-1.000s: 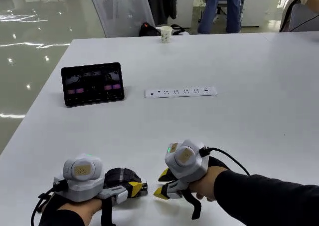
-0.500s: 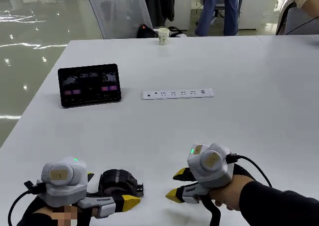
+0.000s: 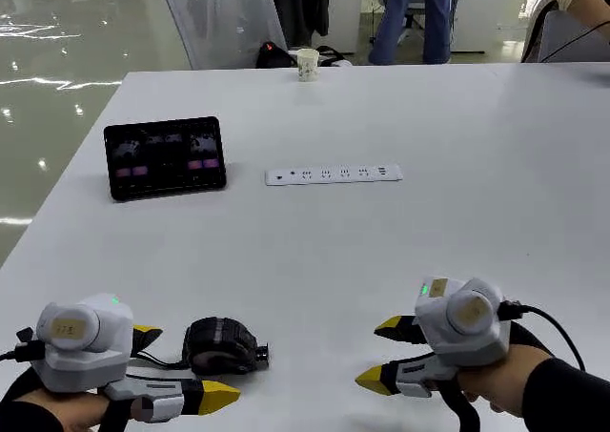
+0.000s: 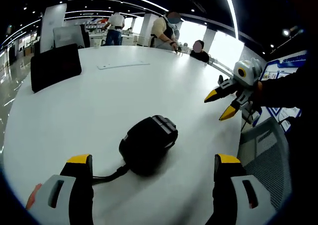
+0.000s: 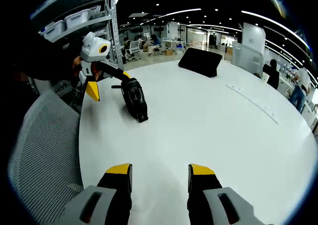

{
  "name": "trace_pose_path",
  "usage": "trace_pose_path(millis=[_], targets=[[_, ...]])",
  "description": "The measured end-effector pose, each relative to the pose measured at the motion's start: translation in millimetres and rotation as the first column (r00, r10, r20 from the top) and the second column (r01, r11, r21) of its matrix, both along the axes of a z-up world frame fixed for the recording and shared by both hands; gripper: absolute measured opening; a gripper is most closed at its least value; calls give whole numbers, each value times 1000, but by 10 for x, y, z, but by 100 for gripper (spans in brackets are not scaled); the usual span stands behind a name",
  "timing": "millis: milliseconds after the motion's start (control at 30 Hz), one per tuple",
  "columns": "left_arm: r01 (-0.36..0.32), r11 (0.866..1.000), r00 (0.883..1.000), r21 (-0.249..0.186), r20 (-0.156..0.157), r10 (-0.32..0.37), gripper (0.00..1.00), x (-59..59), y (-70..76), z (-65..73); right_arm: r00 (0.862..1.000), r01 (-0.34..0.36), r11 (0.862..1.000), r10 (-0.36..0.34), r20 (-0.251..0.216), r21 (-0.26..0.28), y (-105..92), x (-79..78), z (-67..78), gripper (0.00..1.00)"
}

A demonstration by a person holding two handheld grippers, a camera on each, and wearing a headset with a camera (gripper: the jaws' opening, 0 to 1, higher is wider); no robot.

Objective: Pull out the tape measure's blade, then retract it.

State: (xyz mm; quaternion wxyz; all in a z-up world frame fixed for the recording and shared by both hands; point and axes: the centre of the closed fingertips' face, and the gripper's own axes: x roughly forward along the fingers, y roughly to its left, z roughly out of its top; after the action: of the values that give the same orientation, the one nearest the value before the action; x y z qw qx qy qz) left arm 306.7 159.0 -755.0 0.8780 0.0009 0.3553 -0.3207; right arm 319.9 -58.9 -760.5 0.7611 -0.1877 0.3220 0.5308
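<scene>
In the head view, the left tongs (image 3: pixel 186 363) are spread wide and hold nothing. The black tape measure (image 3: pixel 221 346) lies on the white table (image 3: pixel 457 165) just ahead of them, between the lines of the two yellow tips and closer to the farther one. A thin dark cord runs from its case back toward the tongs. The right tongs (image 3: pixel 378 353) are also parted and empty. They point toward the left tongs, with bare table between them and the tape measure. Far beyond both tongs are a dark tablet (image 3: pixel 165 157), a white power strip (image 3: pixel 334 174) and a paper cup (image 3: pixel 306 64).

In the left gripper view, the left tongs (image 4: pixel 153 160) stand wide open. The tape measure (image 4: pixel 149 143) sits in the gap just ahead of the tips and touches neither jaw. Its cord trails toward the left jaw. The right tongs (image 4: pixel 218 107) are ahead and to the right, open and well apart from the tape measure. The tablet (image 4: pixel 54 66) stands far ahead on the left.

In the right gripper view, the right tongs (image 5: pixel 160 170) are open over bare table. The tape measure (image 5: pixel 134 100) lies well ahead and slightly left of them. Beyond it are the spread tips of the left tongs (image 5: pixel 109 84), and the tablet (image 5: pixel 200 62) stands farther off.
</scene>
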Motion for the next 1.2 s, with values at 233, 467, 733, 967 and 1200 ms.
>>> trace_pose_path(millis=[233,467,733,967,1200], targets=[[-1,1000,1000,28,-6,1,99,-116,201,7,999,49,999,-49,0,-10,-336,-75,-15,50],[0,998,1000,60,-12,1,99,-244,377,3,995,101,995,-101,-3,-11,-648,-126,15,60],[-13,998,1000,65,-21,15,99,-377,500,46,989,144,990,-144,-22,-10,-989,-208,3,72],[-40,996,999,78,-14,41,99,-421,643,114,988,154,988,-154,-2,-27,-1264,-190,87,86],[-33,995,999,93,-11,34,99,-446,689,129,982,189,981,-190,-14,-41,-1514,-200,66,99]])
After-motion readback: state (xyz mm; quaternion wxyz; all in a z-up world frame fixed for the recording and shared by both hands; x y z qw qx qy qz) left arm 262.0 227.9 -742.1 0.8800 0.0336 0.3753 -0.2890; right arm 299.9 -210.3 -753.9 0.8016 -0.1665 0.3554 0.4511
